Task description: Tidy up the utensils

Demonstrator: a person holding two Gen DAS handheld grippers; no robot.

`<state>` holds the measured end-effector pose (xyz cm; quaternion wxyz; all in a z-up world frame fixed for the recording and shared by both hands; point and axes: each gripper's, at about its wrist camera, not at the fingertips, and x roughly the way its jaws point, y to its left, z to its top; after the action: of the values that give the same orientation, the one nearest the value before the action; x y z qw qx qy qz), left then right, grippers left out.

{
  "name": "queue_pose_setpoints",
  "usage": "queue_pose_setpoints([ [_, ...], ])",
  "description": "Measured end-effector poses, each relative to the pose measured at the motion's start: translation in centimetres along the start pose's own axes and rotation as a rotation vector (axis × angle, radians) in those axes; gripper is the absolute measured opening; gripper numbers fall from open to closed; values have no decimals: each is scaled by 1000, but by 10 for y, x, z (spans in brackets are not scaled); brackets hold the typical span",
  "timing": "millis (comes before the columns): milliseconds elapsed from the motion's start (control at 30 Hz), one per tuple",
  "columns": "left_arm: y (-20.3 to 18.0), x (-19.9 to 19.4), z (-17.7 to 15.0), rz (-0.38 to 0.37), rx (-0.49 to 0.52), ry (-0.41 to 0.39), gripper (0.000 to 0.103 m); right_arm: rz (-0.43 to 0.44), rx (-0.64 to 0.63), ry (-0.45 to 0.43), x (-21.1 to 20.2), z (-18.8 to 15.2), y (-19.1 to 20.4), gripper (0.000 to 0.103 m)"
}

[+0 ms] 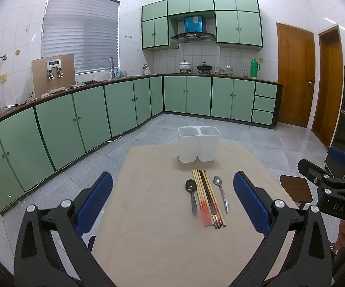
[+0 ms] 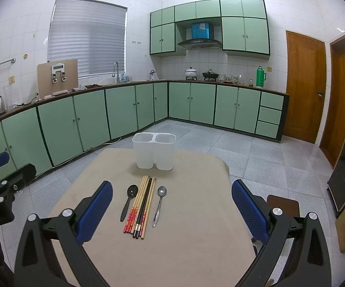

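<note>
Both grippers are spread wide and carry nothing: the left gripper (image 1: 172,205) frames the lower middle of its own view, and the right gripper (image 2: 172,211) does the same in its view, each hanging above the near part of the table (image 1: 148,215) without touching any utensil.

The chopsticks (image 1: 207,198) lie as one tight bundle at the centre of the table, with the black spoon (image 1: 191,195) just to the left of them and the steel spoon (image 1: 221,192) just to the right. The white holder (image 1: 198,147), with two compartments, stands upright behind them, in the middle of the frame, and both compartments look empty.

In my judgement the risk is mainly the thinness of these pieces. They lie flat on the beige tabletop, so wide blue pads (image 2: 95,211) may slide over a spoon handle, or pinch several sticks together and scatter the others. The steel spoon is smooth and shiny, so it may slip or rotate in the grip. The holder looks like light, thin plastic, tall and narrow; a long stick pushed against its rim could tip it
</note>
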<state>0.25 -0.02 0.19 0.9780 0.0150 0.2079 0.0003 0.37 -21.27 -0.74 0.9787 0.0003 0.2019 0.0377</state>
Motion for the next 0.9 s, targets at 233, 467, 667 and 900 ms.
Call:
queue_pose_setpoints([
  [233, 0, 0, -1, 0, 0, -1, 98, 1, 0, 1, 0, 0, 0, 97],
  [467, -1, 0, -2, 0, 0, 0, 98, 1, 0, 3, 0, 0, 1, 97],
  [667, -1, 2, -2, 3, -3, 2, 98, 1, 0, 4, 1, -1, 1, 97],
  [900, 1, -1, -3, 3, -2, 5, 98, 2, 1, 4, 4, -3, 1, 97],
])
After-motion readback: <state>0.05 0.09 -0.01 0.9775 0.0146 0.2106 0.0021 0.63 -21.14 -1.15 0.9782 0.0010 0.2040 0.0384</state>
